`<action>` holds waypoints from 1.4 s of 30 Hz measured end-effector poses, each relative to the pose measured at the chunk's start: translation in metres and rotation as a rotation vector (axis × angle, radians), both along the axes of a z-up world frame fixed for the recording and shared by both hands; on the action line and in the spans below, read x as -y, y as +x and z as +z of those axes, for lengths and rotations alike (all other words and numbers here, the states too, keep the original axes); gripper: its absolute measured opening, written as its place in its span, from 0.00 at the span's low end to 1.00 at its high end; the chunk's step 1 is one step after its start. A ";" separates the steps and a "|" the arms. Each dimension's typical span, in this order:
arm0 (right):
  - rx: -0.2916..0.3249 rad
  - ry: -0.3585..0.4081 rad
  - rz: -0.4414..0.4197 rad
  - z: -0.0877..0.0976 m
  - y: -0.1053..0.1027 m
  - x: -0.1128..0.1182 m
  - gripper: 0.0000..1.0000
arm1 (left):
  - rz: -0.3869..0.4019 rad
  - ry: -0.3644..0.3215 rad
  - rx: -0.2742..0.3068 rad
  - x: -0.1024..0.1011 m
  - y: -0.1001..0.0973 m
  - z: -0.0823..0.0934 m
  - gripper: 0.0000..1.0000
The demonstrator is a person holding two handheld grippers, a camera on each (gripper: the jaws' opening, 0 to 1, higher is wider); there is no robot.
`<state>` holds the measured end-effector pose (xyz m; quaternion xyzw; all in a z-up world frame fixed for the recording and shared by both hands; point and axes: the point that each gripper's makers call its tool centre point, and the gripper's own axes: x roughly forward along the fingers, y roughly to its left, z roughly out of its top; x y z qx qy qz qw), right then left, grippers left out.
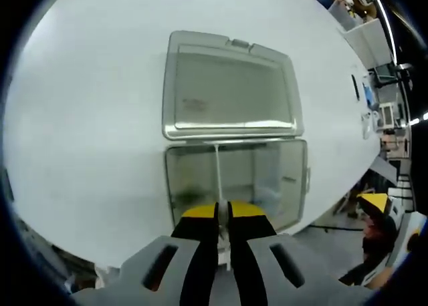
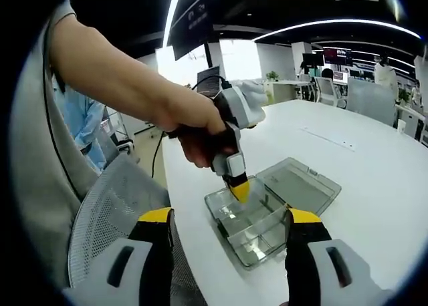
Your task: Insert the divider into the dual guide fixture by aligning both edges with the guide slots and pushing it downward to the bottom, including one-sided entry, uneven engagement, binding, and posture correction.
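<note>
Two grippers: left gripper [image 1: 223,219] pinches the divider [image 1: 218,176] upright over the clear box [image 1: 294,179] for slot alignment; right gripper [image 2: 231,236] waits spread.

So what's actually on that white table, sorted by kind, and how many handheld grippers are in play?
Clear plastic box with its hinged lid open: 1
Thin clear divider, pinched in the left gripper's jaws and standing in the box: 1
Grippers: 2, the left gripper and the right gripper
Total: 4
</note>
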<state>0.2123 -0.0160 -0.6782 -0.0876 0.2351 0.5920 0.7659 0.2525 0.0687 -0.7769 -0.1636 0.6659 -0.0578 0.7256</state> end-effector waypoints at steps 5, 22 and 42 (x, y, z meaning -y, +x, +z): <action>0.002 -0.004 0.001 0.000 0.000 -0.001 0.65 | -0.011 0.012 -0.003 -0.001 0.002 -0.001 0.02; 0.000 -0.002 0.004 0.001 0.000 -0.002 0.66 | -0.151 0.132 -0.010 0.002 0.002 0.001 0.02; -0.006 -0.003 0.000 0.000 0.000 -0.004 0.66 | -0.281 0.218 -0.027 0.002 0.004 -0.001 0.02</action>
